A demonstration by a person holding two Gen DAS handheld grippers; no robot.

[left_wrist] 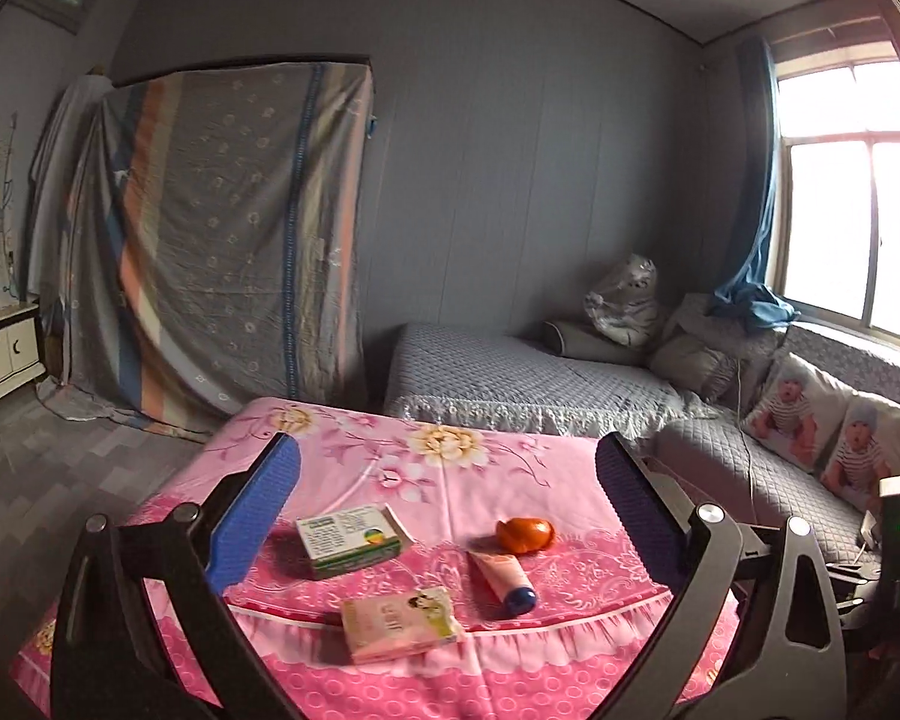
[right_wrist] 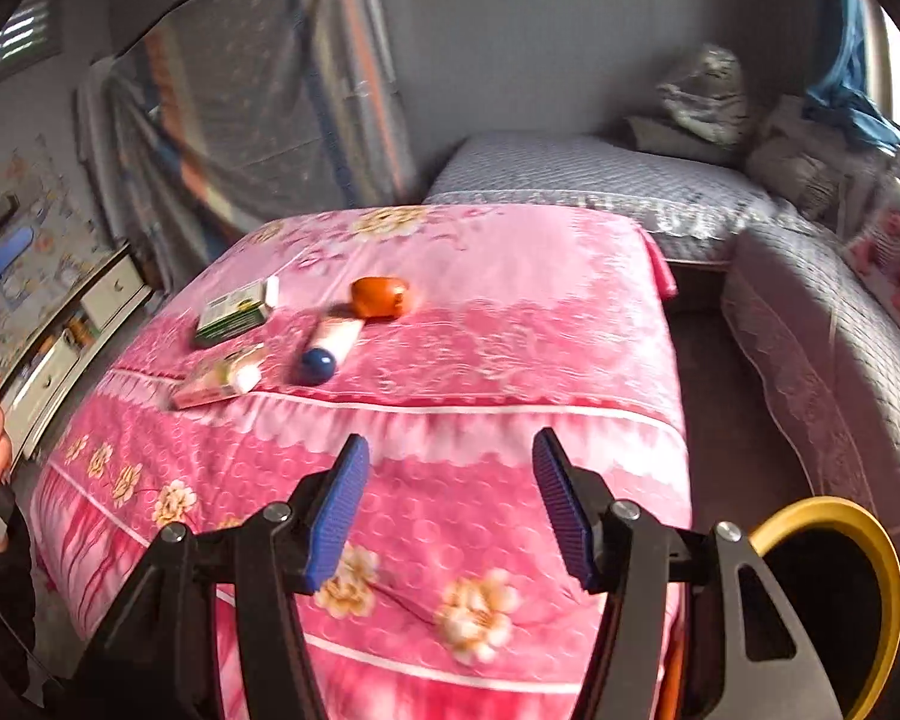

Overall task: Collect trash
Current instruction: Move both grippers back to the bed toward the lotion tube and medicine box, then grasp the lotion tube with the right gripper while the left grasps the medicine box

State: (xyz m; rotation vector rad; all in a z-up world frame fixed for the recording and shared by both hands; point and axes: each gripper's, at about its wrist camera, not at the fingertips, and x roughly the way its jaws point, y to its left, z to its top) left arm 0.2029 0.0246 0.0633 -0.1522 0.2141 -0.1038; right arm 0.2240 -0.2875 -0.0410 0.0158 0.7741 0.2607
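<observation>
On the pink flowered table cover (left_wrist: pixel 450 468) lie a green-and-white box (left_wrist: pixel 351 539), a pink flat packet (left_wrist: pixel 399 624), a pink tube with a blue cap (left_wrist: pixel 504 579) and an orange peel-like piece (left_wrist: pixel 525 534). My left gripper (left_wrist: pixel 447 516) is open, above and just short of them. In the right wrist view the same box (right_wrist: pixel 234 312), packet (right_wrist: pixel 219 384), tube (right_wrist: pixel 330 345) and orange piece (right_wrist: pixel 381 297) lie farther off. My right gripper (right_wrist: pixel 450 504) is open and empty over the cover's front drape (right_wrist: pixel 390 516).
A bin with a yellow rim (right_wrist: pixel 834 600) stands at the table's right front corner. Grey quilted sofas (left_wrist: pixel 510 372) run behind and to the right (right_wrist: pixel 822 348). A low cabinet (right_wrist: pixel 72 336) stands left. A cloth-draped wardrobe (left_wrist: pixel 222 240) is at the back.
</observation>
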